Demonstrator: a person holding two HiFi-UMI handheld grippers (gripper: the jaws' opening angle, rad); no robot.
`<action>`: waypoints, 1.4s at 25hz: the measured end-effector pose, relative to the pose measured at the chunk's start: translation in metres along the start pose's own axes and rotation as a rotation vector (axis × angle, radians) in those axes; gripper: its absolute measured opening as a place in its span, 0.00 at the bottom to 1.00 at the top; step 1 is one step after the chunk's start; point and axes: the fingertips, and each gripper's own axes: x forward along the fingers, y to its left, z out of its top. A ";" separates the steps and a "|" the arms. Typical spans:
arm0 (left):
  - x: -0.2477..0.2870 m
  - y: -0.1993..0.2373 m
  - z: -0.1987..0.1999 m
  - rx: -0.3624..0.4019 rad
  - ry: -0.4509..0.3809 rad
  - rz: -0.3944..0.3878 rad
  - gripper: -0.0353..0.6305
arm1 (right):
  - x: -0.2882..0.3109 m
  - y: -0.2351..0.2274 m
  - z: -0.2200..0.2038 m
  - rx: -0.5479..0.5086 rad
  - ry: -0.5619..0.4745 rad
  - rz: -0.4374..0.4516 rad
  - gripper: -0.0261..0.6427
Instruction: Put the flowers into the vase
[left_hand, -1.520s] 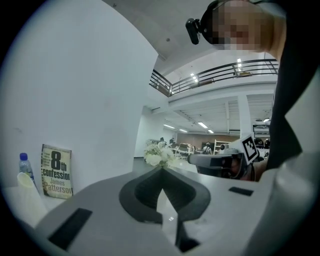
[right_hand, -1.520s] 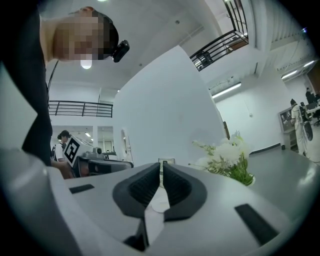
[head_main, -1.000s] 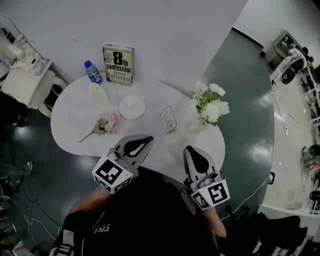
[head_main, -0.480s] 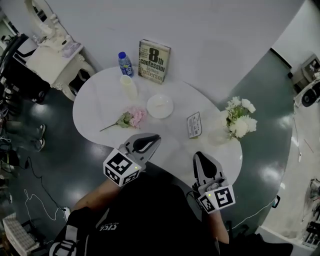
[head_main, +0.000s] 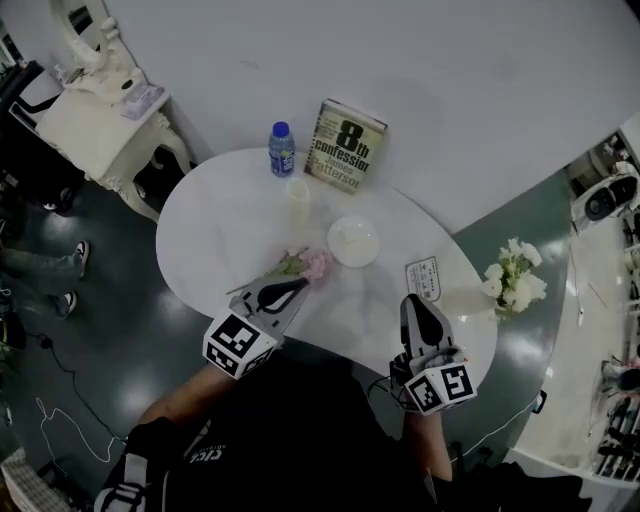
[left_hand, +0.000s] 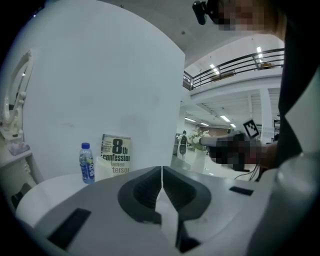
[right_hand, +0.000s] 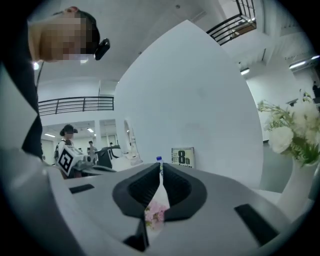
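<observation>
The left tool (head_main: 297, 287) is clenched with nothing in it; in its own view the two jaws meet in a thin line. The right tool (head_main: 418, 303) is likewise closed and empty. A patch of pink shows low in the slit between its jaws, but that is the bloom lying on the table (head_main: 220, 220) farther ahead, not something held.

The pink flower sprig (head_main: 312, 264) lies flat on the table just ahead of the left tool's tips, with its bloom on the side toward the right tool. Its green stem (head_main: 262, 280) runs back alongside and partly under the left tool. I cannot tell whether the tool touches it. The vase (head_main: 470, 302) stands just beyond the right tool on its outer side, away from the left tool, and already holds white flowers (head_main: 515, 283).

The sprig looks very light, soft and easy to crush. Its petals would probably bruise or shed under a hard pinch, and the thin stem would likely bend and could roll away on the smooth table. The sensible hold is on the stem, a little behind the leaves, with a gentle grip, leaving the cut end free to slip into the vase. The jaws must open first. The vase itself looks slim and top-heavy, so a knock could tip it.
</observation>
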 end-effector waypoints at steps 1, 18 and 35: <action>-0.009 0.016 -0.002 0.018 0.008 -0.006 0.07 | 0.013 0.007 0.006 0.013 -0.016 -0.023 0.10; -0.017 0.116 -0.101 0.087 0.439 -0.191 0.07 | 0.097 0.057 -0.008 0.017 0.012 -0.065 0.10; 0.010 0.126 -0.168 0.153 0.710 -0.206 0.23 | 0.074 0.016 -0.052 0.121 0.081 -0.077 0.10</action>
